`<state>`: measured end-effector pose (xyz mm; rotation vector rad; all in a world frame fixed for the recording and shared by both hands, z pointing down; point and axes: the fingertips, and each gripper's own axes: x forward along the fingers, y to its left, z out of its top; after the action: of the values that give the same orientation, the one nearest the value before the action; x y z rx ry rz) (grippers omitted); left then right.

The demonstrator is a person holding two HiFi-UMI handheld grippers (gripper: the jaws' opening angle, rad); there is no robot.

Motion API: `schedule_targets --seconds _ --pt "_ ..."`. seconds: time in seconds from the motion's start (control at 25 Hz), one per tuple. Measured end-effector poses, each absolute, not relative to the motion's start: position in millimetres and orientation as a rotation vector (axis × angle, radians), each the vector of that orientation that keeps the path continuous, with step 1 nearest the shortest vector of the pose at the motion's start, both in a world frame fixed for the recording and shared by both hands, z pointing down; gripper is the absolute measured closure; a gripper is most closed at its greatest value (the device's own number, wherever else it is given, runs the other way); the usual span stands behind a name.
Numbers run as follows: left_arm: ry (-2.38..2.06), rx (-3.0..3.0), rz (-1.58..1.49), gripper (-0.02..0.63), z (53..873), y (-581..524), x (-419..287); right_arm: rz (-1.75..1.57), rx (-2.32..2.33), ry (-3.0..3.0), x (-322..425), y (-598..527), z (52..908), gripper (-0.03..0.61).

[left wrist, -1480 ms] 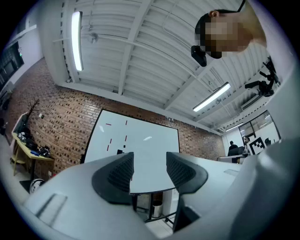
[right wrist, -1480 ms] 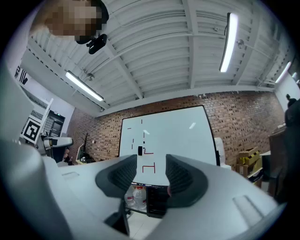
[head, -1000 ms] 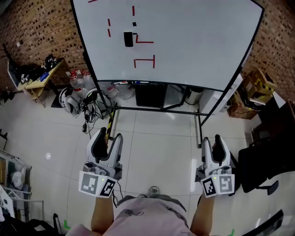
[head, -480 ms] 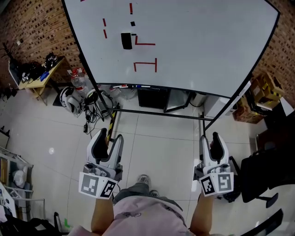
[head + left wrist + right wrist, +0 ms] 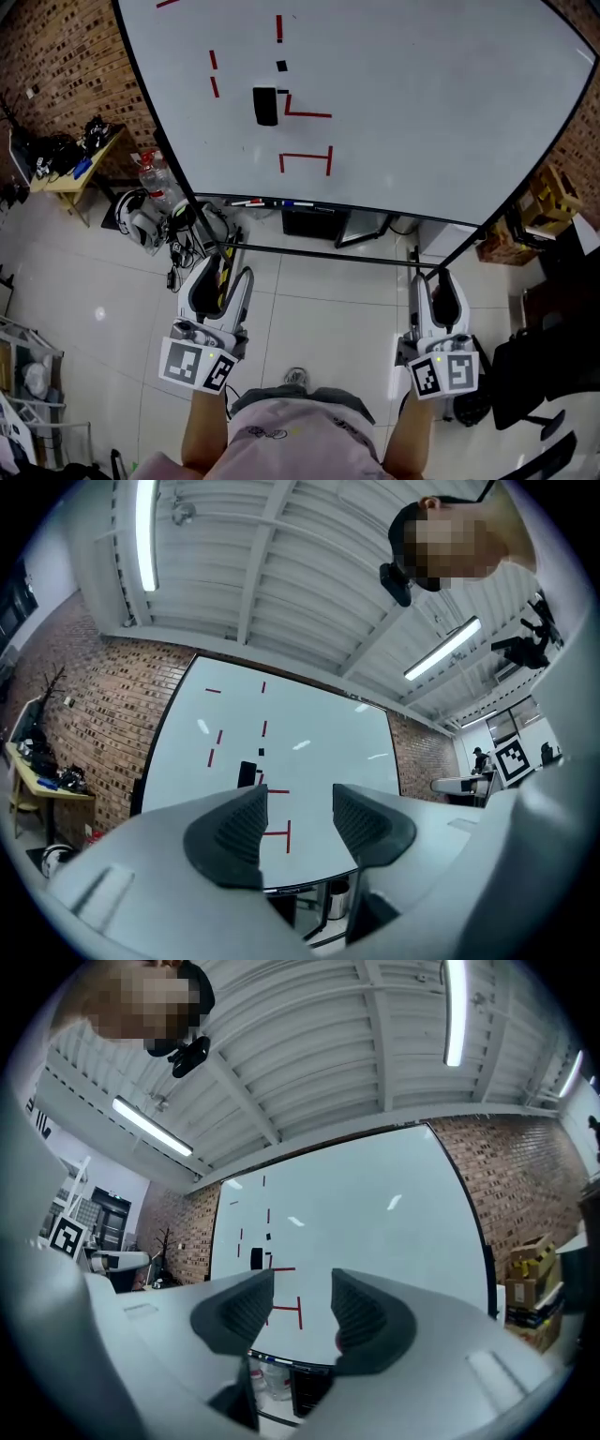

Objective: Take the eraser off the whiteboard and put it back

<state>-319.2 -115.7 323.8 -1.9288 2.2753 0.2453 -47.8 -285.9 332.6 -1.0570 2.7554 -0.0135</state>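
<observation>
My left gripper (image 5: 225, 272), white-grey shell with black ribbed pads (image 5: 239, 832), my right gripper (image 5: 433, 279) the same, each carrying 1 cube (image 5: 197, 367) of black-and-white square markers, pale pink top (image 5: 291, 441) with a small dark print

The whiteboard (image 5: 422, 112) is smooth and glossy (ceiling lights glint on it in both gripper views), and the black eraser (image 5: 265, 105) on it is matt. The brick wall (image 5: 66, 66) looks rough and the floor tiles (image 5: 309, 300) polished. The left gripper (image 5: 300, 810) is smooth grey plastic with ribbed black pads (image 5: 242, 825).
</observation>
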Motion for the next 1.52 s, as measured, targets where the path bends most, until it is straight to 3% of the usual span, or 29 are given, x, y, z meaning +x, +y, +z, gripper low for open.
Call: schedule_targets --seconds 0.48,0.8,0.84,0.92,1.0,1.48,1.52 --pt "2.245 -1.915 0.150 0.390 315.1 -227.2 -360.0 0.032 -1.075 2.731 -56.4 -342.3 308.6 0.393" --pt "2.346 -1.766 0.011 0.388 306.7 -355.5 -462.9 -0.069 -1.182 2.740 -28.5 -355.9 338.8 0.393" --pt "2.374 -1.754 -0.008 0.377 306.9 -374.0 -477.2 -0.074 -1.188 2.740 -26.7 -356.2 340.5 0.393" --pt "2.419 -1.747 -0.044 0.277 308.2 -406.5 -500.1 -0.075 -1.197 2.747 -25.1 -355.9 344.8 0.393" --pt "2.443 -1.755 -0.065 0.233 309.5 -429.8 -513.0 -0.079 -1.205 2.757 -23.1 -355.0 349.8 0.393" --pt "2.525 -1.654 -0.075 0.253 322.9 -461.8 -533.5 -0.085 -1.267 2.764 1.7 -358.1 359.6 0.393" --pt "2.527 -1.666 -0.073 0.338 322.8 -459.9 -534.3 -0.086 -1.270 2.766 2.9 -358.6 360.3 0.393"
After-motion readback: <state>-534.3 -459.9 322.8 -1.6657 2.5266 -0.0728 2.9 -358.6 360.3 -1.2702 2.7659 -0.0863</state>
